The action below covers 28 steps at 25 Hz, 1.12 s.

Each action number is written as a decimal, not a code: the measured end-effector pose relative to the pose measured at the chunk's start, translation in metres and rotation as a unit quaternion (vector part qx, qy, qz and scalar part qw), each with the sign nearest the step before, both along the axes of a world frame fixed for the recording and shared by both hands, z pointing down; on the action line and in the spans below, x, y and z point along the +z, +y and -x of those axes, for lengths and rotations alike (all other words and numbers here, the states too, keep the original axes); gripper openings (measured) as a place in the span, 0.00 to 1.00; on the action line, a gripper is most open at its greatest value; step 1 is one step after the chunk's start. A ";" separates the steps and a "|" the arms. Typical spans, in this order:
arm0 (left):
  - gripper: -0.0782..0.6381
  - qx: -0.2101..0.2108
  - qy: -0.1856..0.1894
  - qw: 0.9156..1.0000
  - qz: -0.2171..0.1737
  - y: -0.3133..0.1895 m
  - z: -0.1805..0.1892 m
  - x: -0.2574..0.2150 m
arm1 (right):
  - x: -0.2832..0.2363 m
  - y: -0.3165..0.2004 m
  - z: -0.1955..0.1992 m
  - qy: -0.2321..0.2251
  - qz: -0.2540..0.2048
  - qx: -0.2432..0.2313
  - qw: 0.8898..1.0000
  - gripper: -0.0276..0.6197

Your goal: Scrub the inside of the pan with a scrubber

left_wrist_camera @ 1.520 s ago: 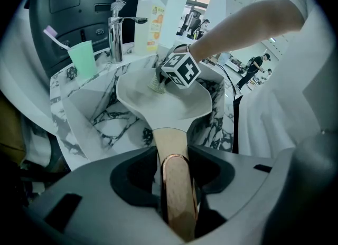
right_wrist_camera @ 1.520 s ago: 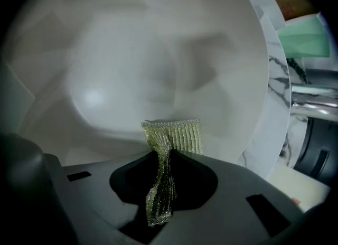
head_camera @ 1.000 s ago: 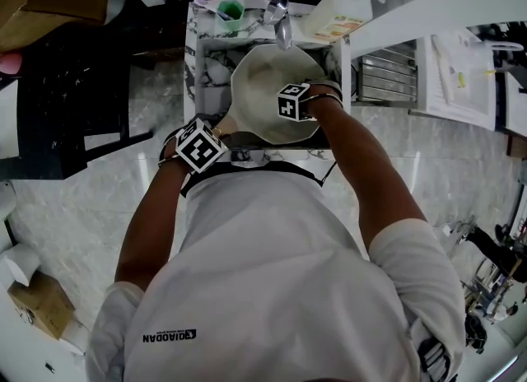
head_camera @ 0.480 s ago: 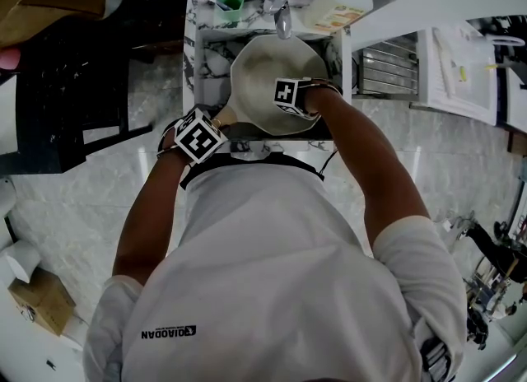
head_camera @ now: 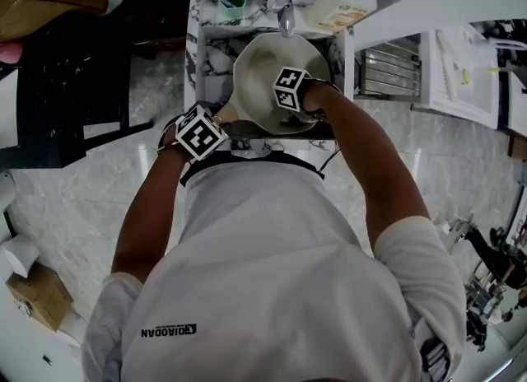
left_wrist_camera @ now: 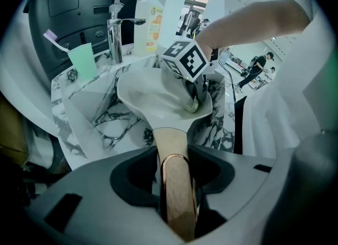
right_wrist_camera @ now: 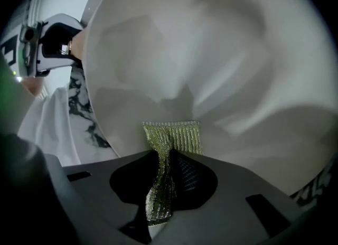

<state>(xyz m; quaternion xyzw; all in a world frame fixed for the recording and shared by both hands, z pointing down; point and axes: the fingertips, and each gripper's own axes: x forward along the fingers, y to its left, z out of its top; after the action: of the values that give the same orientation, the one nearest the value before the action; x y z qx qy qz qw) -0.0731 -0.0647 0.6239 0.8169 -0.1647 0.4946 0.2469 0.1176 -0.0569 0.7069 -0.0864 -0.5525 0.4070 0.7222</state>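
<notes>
The pan [head_camera: 257, 72] is lying tilted in the sink [head_camera: 200, 51], at twelve o'clock from the person. The left gripper [left_wrist_camera: 175, 178] is clamping its handle [left_wrist_camera: 172, 149]. The right gripper [right_wrist_camera: 162, 186] is pinching the scrubber [right_wrist_camera: 173, 137] against the inner wall, seemingly touching it. For a good scrub, the left should be bracing hard while the right is pressing flat, working overlapping circles. The head view is hiding the scrubber under the cube; the right gripper view is showing its weave.

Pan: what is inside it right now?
Inside the pan, the right gripper holds a green mesh scrubber against the pale inner wall. In the head view, its marker cube hides part of the pan's bottom.
</notes>
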 end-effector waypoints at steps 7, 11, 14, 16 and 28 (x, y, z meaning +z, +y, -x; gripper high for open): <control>0.37 0.000 0.000 1.000 0.001 0.000 0.000 0.000 | -0.013 0.010 0.032 -0.051 0.055 0.108 0.991 0.18; 0.37 -0.001 0.000 1.000 0.003 0.000 0.000 0.001 | -0.024 0.012 0.057 -0.094 0.086 0.186 0.974 0.18; 0.37 -0.001 -0.001 1.000 0.003 0.000 0.000 0.001 | -0.032 0.011 0.072 -0.125 0.104 0.237 0.958 0.17; 0.37 -0.001 0.000 1.000 0.003 0.000 0.000 0.000 | -0.037 0.009 0.080 -0.145 0.110 0.265 0.947 0.18; 0.37 -0.007 0.004 1.000 0.010 0.000 0.000 0.000 | -0.043 -0.052 0.074 -0.212 -0.053 0.370 0.903 0.17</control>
<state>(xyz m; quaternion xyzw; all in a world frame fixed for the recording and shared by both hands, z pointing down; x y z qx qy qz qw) -0.0733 -0.0650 0.6241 0.8152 -0.1644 0.4915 0.2585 0.0434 -0.1086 0.6641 0.0779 -0.7054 0.5871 0.3895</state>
